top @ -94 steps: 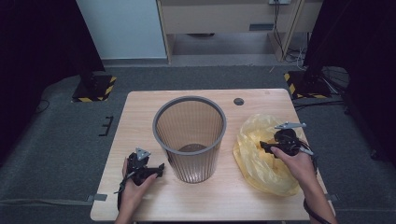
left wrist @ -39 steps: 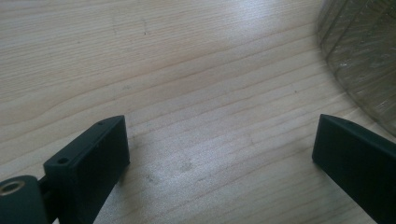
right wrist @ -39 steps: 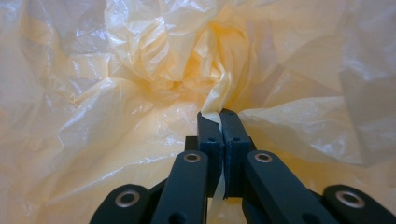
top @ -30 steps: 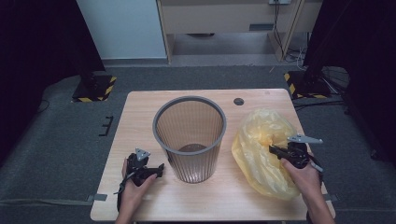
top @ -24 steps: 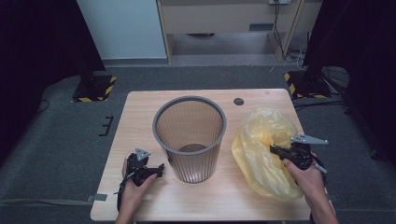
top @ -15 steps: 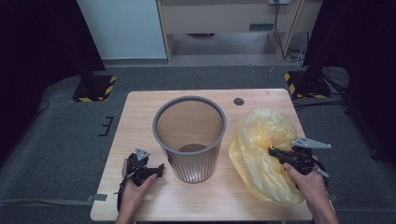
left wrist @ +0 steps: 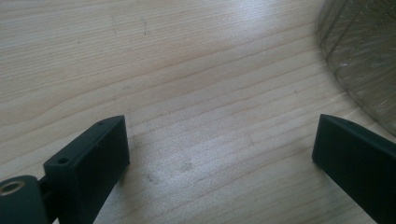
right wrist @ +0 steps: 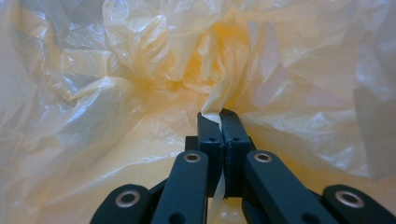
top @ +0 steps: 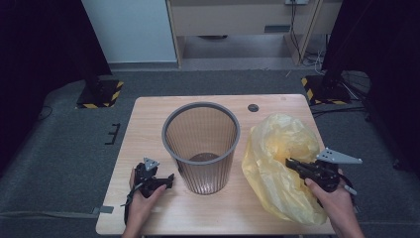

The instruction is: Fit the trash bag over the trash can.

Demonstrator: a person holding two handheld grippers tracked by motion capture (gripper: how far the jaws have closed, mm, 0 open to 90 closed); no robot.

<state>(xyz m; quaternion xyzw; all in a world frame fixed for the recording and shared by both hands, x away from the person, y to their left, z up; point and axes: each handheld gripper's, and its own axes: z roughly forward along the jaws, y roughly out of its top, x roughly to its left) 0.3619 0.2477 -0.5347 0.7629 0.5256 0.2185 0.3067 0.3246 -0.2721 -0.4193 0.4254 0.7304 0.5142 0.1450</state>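
Lower left, your left gripper (top: 168,179) sits with jaws wide apart on bare table (top: 148,119), just beside the mesh wastebasket (top: 201,146) at center. Right of it, your right gripper (top: 292,163) pinches the crinkly, translucent yellow plastic bag (top: 280,163), bunched near the right edge.

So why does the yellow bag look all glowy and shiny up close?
In the right gripper view, light comes through the thin yellow bag, so its crumpled middle glows orange and the creases carry white glare. In the high view, the bag looks duller. In the left gripper view, the table has a bright sheen at the top.
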